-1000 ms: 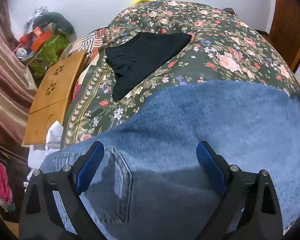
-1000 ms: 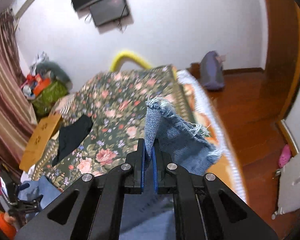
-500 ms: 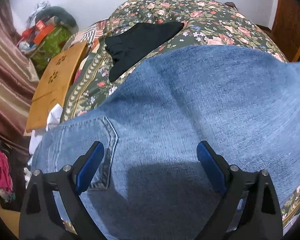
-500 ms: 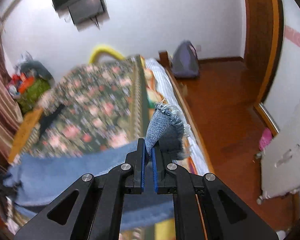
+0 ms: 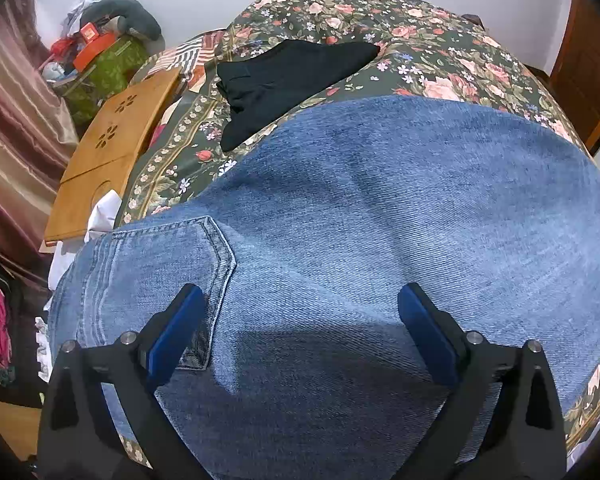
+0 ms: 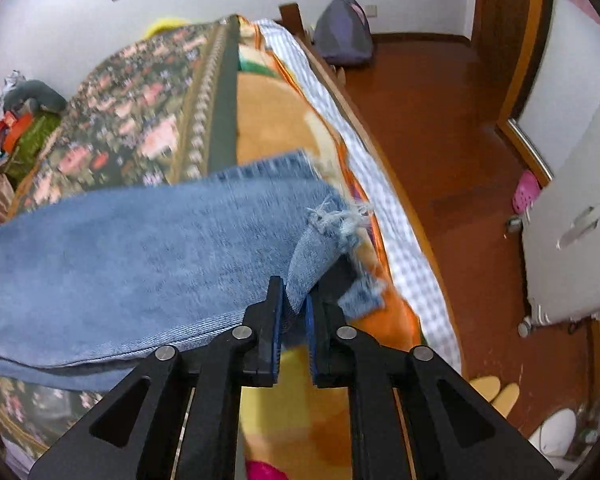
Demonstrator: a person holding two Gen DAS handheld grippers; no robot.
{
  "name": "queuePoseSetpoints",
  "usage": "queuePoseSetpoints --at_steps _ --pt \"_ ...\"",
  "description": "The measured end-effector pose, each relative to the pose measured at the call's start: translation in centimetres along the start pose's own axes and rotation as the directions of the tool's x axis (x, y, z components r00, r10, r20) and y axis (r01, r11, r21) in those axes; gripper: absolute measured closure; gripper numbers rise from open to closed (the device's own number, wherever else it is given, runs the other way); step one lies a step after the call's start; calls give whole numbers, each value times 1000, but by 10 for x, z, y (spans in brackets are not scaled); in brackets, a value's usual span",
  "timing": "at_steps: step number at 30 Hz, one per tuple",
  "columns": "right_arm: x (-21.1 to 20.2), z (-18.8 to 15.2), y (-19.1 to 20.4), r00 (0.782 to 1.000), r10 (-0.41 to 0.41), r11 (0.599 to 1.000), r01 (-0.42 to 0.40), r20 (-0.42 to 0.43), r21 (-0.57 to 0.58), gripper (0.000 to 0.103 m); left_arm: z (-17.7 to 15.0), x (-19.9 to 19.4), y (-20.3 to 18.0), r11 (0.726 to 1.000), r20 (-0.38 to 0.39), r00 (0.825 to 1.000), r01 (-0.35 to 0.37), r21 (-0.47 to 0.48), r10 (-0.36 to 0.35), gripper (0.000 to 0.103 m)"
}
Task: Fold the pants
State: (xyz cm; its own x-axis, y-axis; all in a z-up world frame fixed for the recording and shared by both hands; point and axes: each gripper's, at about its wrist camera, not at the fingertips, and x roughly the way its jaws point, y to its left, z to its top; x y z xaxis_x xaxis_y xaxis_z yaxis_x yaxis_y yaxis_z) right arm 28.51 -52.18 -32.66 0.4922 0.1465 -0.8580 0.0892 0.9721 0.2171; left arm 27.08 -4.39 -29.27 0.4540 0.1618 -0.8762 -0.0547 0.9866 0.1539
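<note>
Blue jeans point(image 5: 380, 208) lie spread across the floral bed cover point(image 5: 440, 52), back pocket point(image 5: 160, 256) at the left. My left gripper point(image 5: 296, 316) is open and empty, low over the seat of the jeans. In the right wrist view the jeans point(image 6: 140, 248) stretch left across the bed. My right gripper point(image 6: 294, 308) holds the frayed leg hem point(image 6: 320, 236) between its pads, jaws slightly parted, near the bed's right edge.
A folded black garment point(image 5: 284, 76) lies farther back on the bed. A wooden lap tray point(image 5: 112, 148) and a cluttered pile point(image 5: 96, 52) stand to the left. Beyond the bed's right edge are a wooden floor point(image 6: 452, 128), a backpack point(image 6: 344, 36) and a white cabinet point(image 6: 572, 216).
My right gripper has carried the leg hem rightwards and down to the bed's right edge, stretching the jeans flat. Its jaws have parted a little. The left gripper has stayed open over the jeans.
</note>
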Motion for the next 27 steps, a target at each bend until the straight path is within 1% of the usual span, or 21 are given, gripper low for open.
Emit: queuePoseSetpoints --at_steps 2,3,5,7,10,12,13,14,16,19,20,23,24,26,27 --pt "2 -4 -2 999 -30 1000 30 -18 2 84 0 1 2 1000 3 1000 7 -7 -7 3" --pt "0 -3 -1 999 -49 999 49 -21 0 83 -1 1 3 1000 5 1000 13 -10 -13 3" --pt "-6 -1 0 997 -73 997 73 -31 -2 75 0 0 4 1000 6 1000 23 -9 -22 3" --pt "-18 3 5 997 -67 998 67 -28 -7 74 1 -2 4 999 3 1000 31 12 -31 3" --pt "-40 9 25 999 -49 998 49 18 -38 74 3 -11 8 999 27 999 26 37 -27 3" --pt "-56 14 44 998 -33 997 37 59 -71 70 5 -20 14 999 62 998 6 47 -9 3" --pt "-63 15 53 997 -23 996 30 80 -87 66 6 -24 17 999 75 997 -2 52 -2 3" --pt "-72 18 66 994 -8 994 20 105 -108 63 7 -29 22 998 92 996 -11 55 6 3" --pt "-88 23 97 988 35 987 -10 151 -159 62 7 -40 37 998 127 992 -29 52 23 3" --pt "-101 27 140 978 93 973 -49 188 -225 62 8 -50 67 999 155 987 -35 25 30 3" --pt "-105 28 159 973 121 965 -69 198 -253 61 8 -53 83 999 164 986 -34 8 32 3" --pt "-109 30 210 958 190 938 -113 215 -327 57 8 -55 121 998 171 984 -49 -36 54 3" --pt "-109 30 229 953 213 927 -128 215 -353 57 7 -53 140 997 169 983 -59 -56 68 3" --pt "-104 29 260 947 248 906 -153 204 -395 56 5 -49 165 994 161 983 -72 -79 84 3" --pt "-99 29 276 945 265 895 -166 193 -414 56 2 -43 183 992 147 984 -83 -93 96 3"
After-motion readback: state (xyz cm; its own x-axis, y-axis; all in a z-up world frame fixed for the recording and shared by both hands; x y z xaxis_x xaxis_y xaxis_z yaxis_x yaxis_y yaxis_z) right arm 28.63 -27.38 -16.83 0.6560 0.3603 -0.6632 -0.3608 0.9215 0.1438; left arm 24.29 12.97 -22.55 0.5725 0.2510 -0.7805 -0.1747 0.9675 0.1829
